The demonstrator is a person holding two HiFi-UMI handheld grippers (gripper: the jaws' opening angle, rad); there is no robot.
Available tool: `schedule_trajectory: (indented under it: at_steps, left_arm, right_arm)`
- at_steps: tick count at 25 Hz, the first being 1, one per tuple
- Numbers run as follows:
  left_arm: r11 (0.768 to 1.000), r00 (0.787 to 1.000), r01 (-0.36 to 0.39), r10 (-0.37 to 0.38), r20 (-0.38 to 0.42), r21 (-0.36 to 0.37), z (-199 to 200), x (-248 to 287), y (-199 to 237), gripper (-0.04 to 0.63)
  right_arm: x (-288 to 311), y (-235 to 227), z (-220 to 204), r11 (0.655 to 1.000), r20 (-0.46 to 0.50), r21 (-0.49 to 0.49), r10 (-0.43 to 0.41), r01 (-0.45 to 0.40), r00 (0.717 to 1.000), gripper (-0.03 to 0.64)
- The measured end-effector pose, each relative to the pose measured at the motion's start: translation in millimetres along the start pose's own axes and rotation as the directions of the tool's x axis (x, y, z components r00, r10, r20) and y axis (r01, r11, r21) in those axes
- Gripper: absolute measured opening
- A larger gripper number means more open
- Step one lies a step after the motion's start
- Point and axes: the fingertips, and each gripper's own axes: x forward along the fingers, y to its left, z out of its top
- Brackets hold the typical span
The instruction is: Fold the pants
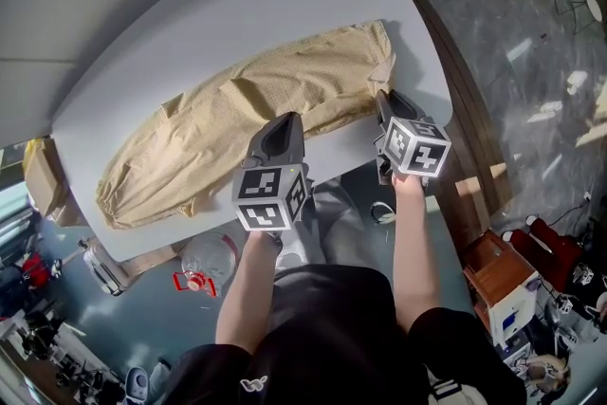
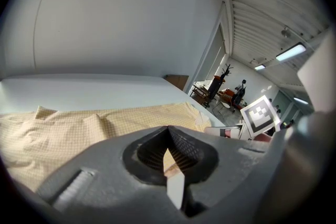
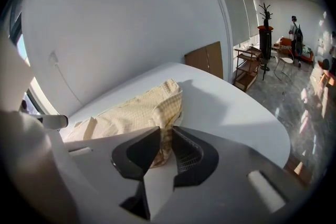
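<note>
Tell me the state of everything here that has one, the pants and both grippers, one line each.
Pants: lying lengthwise on the table, wrinkled, not yet folded across.
Left gripper: shut on the near edge of the pants, about midway along.
Right gripper: shut on the fabric at the near corner of the pants' right end.
</note>
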Motion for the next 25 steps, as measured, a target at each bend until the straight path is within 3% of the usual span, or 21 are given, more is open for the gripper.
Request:
schedule_trajectory:
  at_steps: [7, 18, 25]
  left_arm:
    - [1.0, 1.0, -0.007, 0.007, 0.009, -0.002, 3, -6, 2, 0.003]
    - [0.999, 1.0, 0.031, -0.031, 0.002, 0.026, -5, -14, -17, 0.003]
    - [0.996, 0.997, 0.081, -0.081, -0.005, 0.04, -8, -4, -54, 0.003]
  right_arm:
    - [-11, -1, 2, 1.0, 0.018, 0.027, 0.014, -0.014, 1.0, 0.069]
    - [-49, -29, -10, 0.995, 0.076, 0.089, -0.041, 0.034, 0.996, 0.071]
    - [-80, -71, -12, 0.988, 0.09, 0.127, -0.101, 0.089, 0.991, 0.072]
